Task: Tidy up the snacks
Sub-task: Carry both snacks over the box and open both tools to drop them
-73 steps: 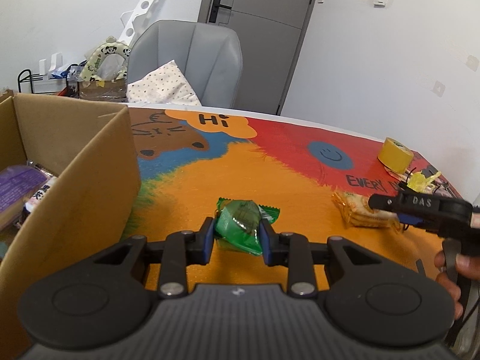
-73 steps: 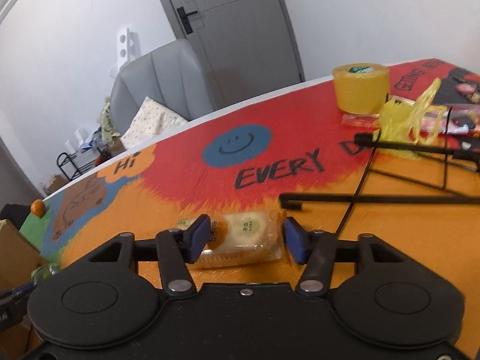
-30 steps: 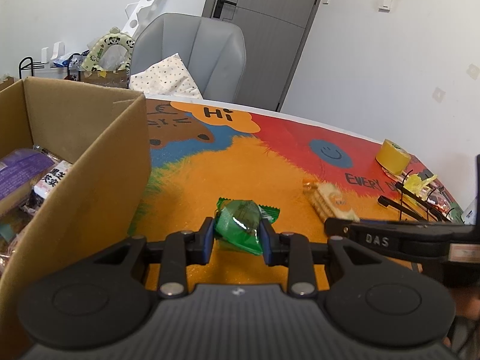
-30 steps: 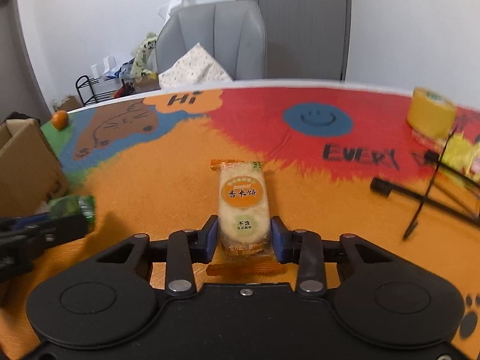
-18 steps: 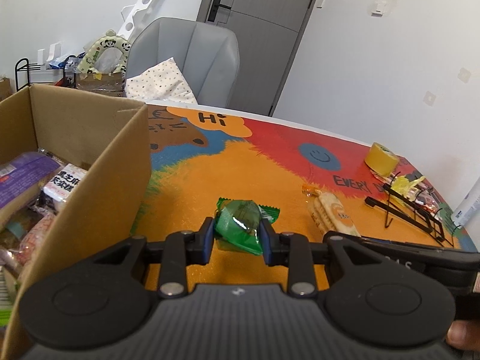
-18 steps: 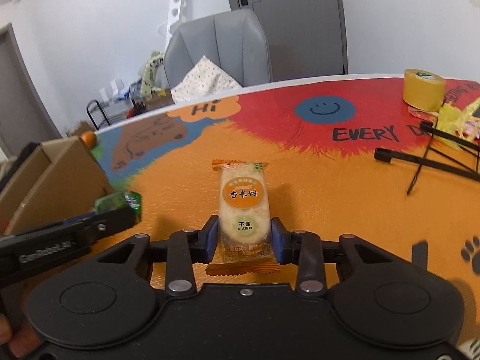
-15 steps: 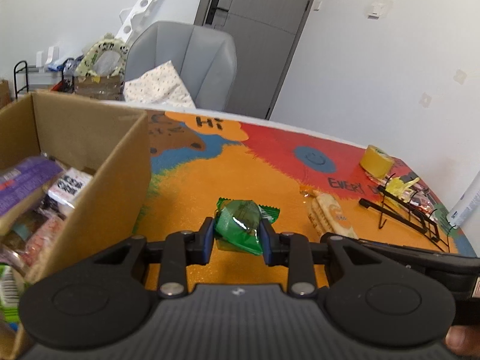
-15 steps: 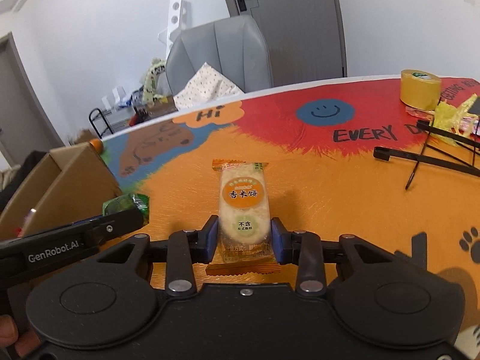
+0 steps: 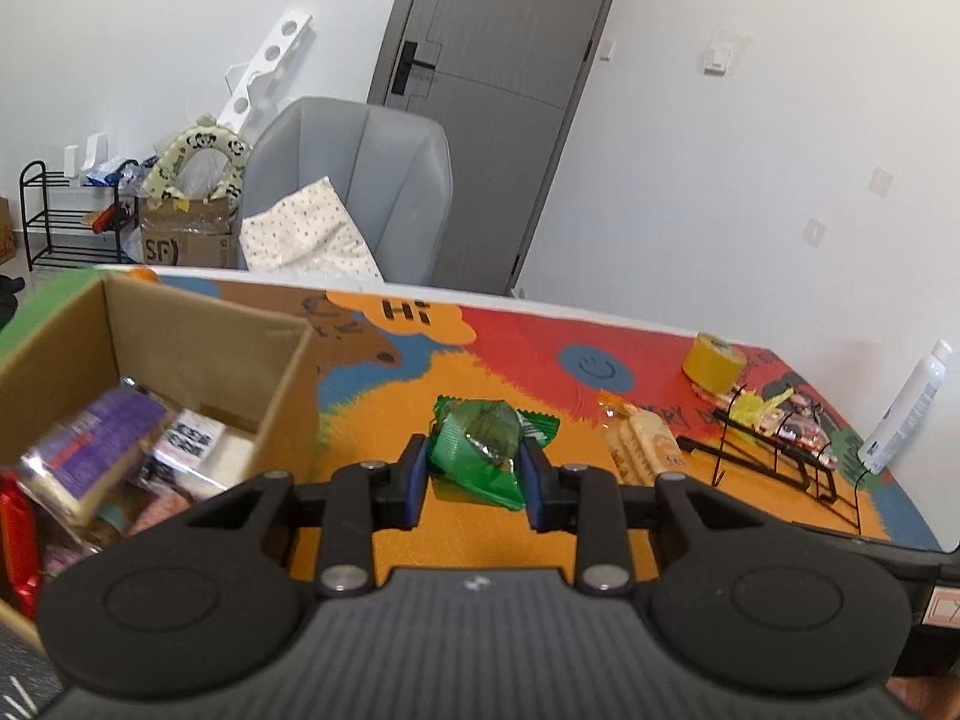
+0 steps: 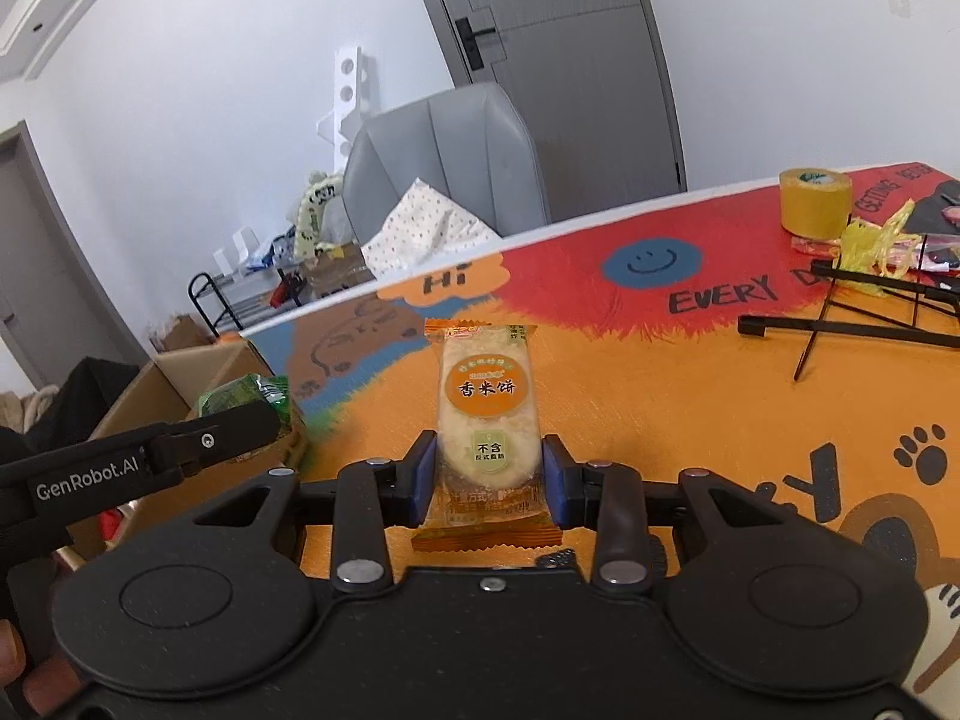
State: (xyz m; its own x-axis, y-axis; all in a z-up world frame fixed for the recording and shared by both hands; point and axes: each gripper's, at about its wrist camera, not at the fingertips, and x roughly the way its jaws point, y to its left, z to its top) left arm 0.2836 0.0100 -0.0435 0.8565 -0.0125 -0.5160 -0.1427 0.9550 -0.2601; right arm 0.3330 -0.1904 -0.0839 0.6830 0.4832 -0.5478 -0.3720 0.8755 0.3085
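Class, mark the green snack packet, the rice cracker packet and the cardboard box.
green snack packet [image 9: 480, 447], left wrist view, wrapper middle
rice cracker packet [image 10: 486, 396], right wrist view, orange label
cardboard box [image 9: 198, 324], left wrist view, inner back wall

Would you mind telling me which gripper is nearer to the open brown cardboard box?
Left. The left gripper, gripping a green packet, is right beside the cardboard box; the right gripper sits farther off.

Glossy green wrapper [image 9: 477, 450], matt cardboard box [image 9: 198, 330]

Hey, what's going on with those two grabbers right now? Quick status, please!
Left tongs shut on green snack packet. Right tongs shut on rice cracker. Cardboard box open, nothing blocking.
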